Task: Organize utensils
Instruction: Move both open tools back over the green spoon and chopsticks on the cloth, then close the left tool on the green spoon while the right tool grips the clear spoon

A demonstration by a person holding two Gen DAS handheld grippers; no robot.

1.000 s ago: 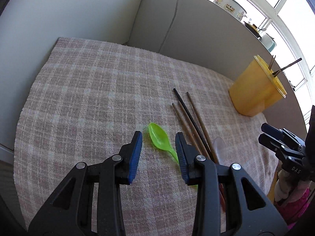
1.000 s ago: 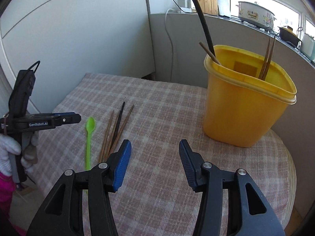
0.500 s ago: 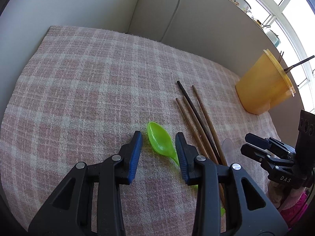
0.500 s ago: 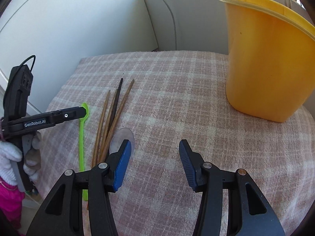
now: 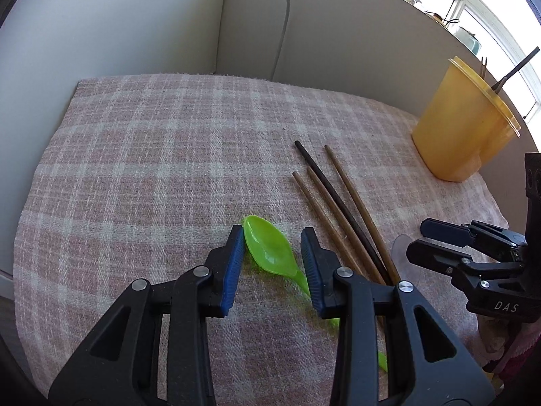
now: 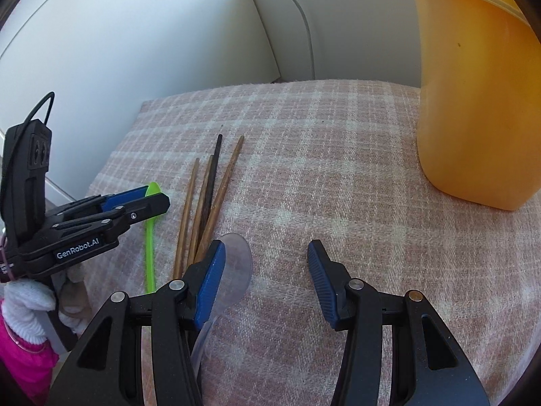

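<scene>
Now left gripper (image 5: pixel 272 257) open astride green spoon (image 5: pixel 268 252), right gripper (image 6: pixel 265 279) open beside clear spoon (image 6: pixel 236 270).

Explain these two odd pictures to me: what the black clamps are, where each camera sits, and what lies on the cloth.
No robot here: a person holds a two-finger gripper in each hand, each with a fisheye camera looking along its fingers. The left camera shows the left gripper open, its blue pads either side of the green spoon, not closed on it. The right camera shows the right gripper open and holding nothing, its left finger over a clear spoon. On the checked cloth lie four chopsticks. The yellow bin already holds a few sticks.
</scene>
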